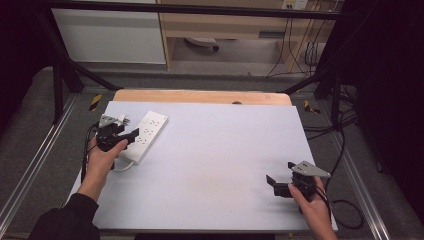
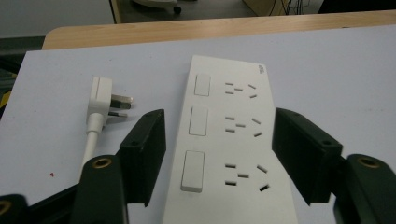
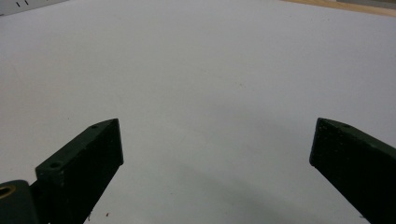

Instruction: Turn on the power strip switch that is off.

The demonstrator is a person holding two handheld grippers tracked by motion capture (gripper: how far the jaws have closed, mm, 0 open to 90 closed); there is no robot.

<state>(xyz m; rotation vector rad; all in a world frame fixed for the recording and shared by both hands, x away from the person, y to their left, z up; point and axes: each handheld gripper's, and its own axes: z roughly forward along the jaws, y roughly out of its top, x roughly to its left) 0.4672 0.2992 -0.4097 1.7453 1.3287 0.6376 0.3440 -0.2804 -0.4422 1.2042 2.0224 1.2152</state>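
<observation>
Fingers of the left gripper [image 2: 219, 154] stand either side of a white power strip [image 2: 231, 144], one along each long edge, with a sliver of gap showing at both sides, so the pads do not press on it. The strip is a flat white bar with three rocker switches in a row down one side and three sets of socket slots beside them, and it lies flat on the table [image 1: 215, 160] near the far left corner, angled across it. In the high view the left gripper [image 1: 131, 136] sits at the near end of the strip [image 1: 147, 134], held level and pointing along it, the left hand [image 1: 102, 157] wrapped round its body and the dark-sleeved forearm coming in from the bottom left.

Just beside the strip, apart from it, lies its white plug [image 2: 103, 100] on its side, prongs turned toward the strip, the white cord running back past the left finger.

Well apart, at the near right of the table, the right gripper [image 1: 280, 176] is held low over bare tabletop by the right hand [image 1: 312, 202], its fingers [image 3: 81, 163] spread wide with nothing between them.
</observation>
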